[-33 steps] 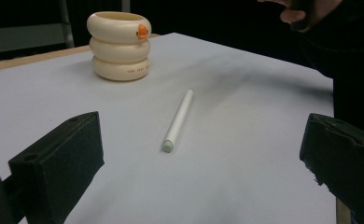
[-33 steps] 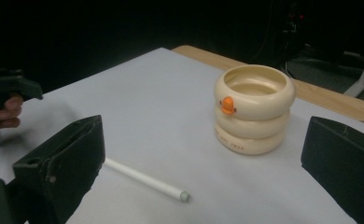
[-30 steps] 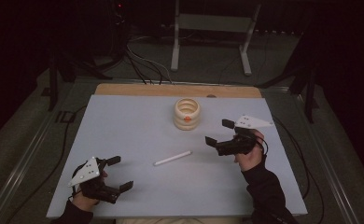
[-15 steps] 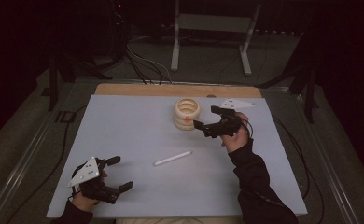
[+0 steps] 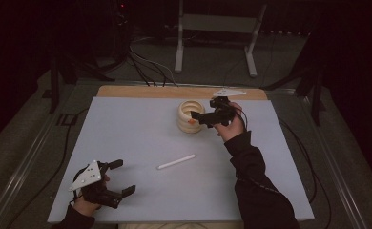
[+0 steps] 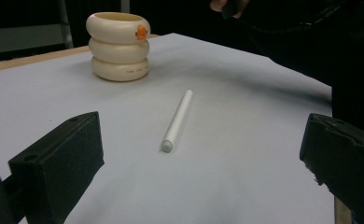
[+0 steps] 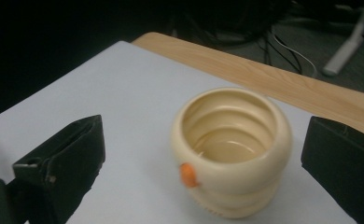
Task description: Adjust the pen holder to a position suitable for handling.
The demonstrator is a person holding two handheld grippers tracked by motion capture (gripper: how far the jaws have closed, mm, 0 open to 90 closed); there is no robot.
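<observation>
A cream ribbed cup point(image 5: 191, 116) with a small orange mark stands at the back middle of the pale blue mat point(image 5: 127, 129). My right gripper point(image 5: 205, 112) hovers open just right of it and slightly above. In the right gripper view the cup point(image 7: 236, 177) sits between and beyond the jaws of that gripper point(image 7: 208, 144), untouched and empty inside. A white stick point(image 5: 176, 161) lies flat near the mat's middle. My left gripper point(image 5: 123, 177) rests open at the front left. Its own view shows the stick point(image 6: 178, 116) ahead of that gripper point(image 6: 201, 140), with the cup point(image 6: 119, 46) farther back.
A wooden table edge point(image 5: 141, 91) runs behind the mat. Beyond it on the floor are a metal stand point(image 5: 179, 47) and cables point(image 5: 146, 67). The person's dark right sleeve point(image 5: 255, 186) crosses the mat's right half. Open mat lies between the stick and the left gripper.
My right gripper has travelled away from the person and leftward, from the mat's right middle up to the cup. The left gripper, stick and cup have stayed put.
</observation>
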